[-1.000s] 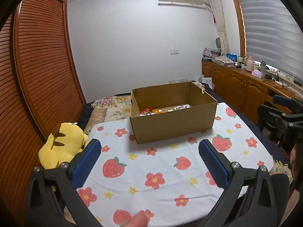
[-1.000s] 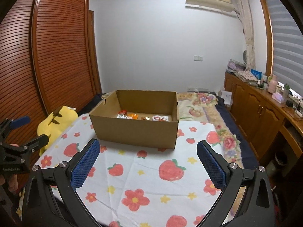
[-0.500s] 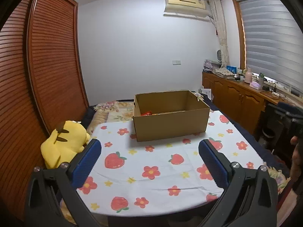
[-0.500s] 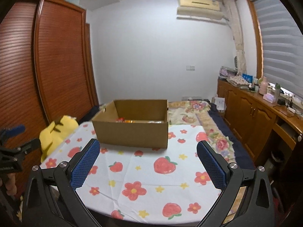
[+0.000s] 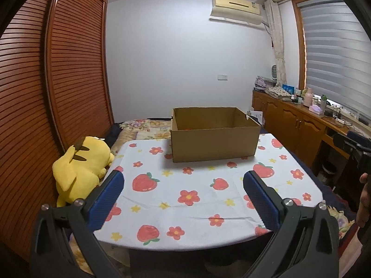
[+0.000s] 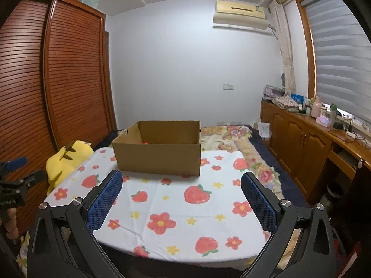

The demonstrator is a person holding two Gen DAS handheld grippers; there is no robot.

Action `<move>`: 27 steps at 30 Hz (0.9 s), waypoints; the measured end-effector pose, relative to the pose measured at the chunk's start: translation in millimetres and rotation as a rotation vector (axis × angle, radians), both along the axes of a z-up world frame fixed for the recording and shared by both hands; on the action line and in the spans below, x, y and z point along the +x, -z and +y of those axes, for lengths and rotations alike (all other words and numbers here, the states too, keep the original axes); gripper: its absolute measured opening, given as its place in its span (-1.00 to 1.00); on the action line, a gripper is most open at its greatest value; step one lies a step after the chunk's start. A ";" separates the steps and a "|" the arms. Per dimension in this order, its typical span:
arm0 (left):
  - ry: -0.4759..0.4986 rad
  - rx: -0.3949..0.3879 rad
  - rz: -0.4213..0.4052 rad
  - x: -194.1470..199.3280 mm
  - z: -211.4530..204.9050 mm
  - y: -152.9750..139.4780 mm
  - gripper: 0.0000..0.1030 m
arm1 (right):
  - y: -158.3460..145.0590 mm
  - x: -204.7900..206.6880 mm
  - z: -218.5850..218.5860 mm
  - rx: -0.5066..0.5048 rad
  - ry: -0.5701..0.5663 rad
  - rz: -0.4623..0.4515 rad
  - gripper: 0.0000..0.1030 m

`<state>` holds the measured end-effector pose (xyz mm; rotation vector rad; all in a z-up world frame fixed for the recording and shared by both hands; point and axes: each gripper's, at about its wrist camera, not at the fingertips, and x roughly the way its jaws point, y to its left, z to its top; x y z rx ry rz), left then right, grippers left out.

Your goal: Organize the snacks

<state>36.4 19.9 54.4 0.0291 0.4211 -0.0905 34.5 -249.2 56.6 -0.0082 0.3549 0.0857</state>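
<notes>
Cardboard is the material of the open box [image 5: 214, 136], which stands on the far half of the table [image 5: 185, 199], straight ahead of both tongs and well apart from them. Its long axis runs left to right across both views. The left gripper [image 5: 183, 185] and the right gripper [image 6: 180, 184] both hang at the near edge of the table, fingers wide apart and holding nothing. Neither looks clearly nearer to the box. Of the snacks [image 6: 145, 142], only a small orange-red bit shows, low inside the box behind its front wall; the rest is hidden. The box walls are plain, stiff and matte. The tablecloth is smooth white fabric printed with strawberries and flowers. The finger pads [image 6: 105, 199] are blue with a fine grid texture. A soft yellow plush toy [image 5: 81, 166] lies left of the box, beside the table.
</notes>
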 end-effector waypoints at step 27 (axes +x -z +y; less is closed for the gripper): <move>-0.031 0.012 0.022 1.5 3.2 32.3 1.00 | 38.5 -1.3 5.0 -0.003 0.005 0.045 1.00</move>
